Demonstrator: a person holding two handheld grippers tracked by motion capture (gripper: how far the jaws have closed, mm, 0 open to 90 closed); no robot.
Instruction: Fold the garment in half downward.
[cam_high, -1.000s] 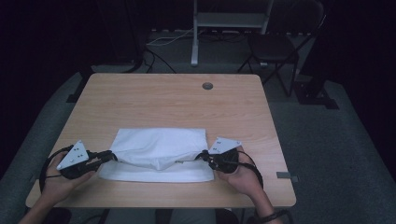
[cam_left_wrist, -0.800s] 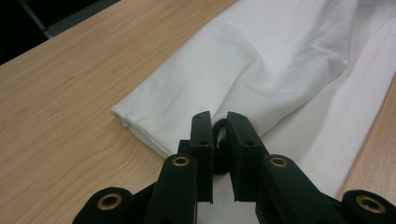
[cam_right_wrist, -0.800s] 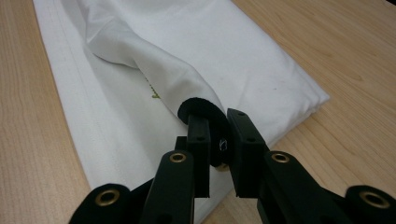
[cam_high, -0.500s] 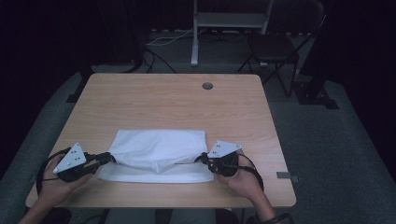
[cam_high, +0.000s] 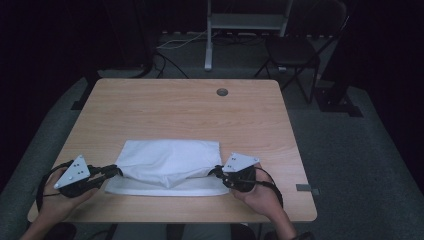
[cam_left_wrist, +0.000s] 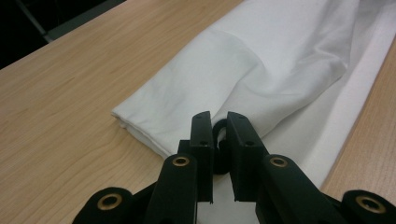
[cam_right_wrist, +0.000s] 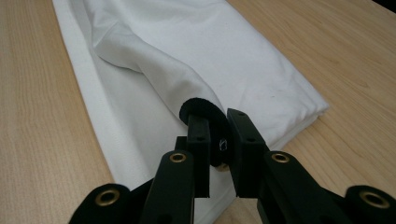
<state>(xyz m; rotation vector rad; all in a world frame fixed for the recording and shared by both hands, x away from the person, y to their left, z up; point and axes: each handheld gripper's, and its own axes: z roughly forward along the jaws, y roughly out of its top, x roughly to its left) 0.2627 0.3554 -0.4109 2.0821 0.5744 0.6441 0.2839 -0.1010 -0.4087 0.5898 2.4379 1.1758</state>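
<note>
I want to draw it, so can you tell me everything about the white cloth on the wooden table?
The white folded cloth looks like soft, smooth cotton. It lies across the near part of the light wooden table in several layers, the upper layer lifted and sagging in the middle. The left gripper pinches its left end and the right gripper pinches its right end, both shut on it. A flat lower layer sticks out along the near edge.
</note>
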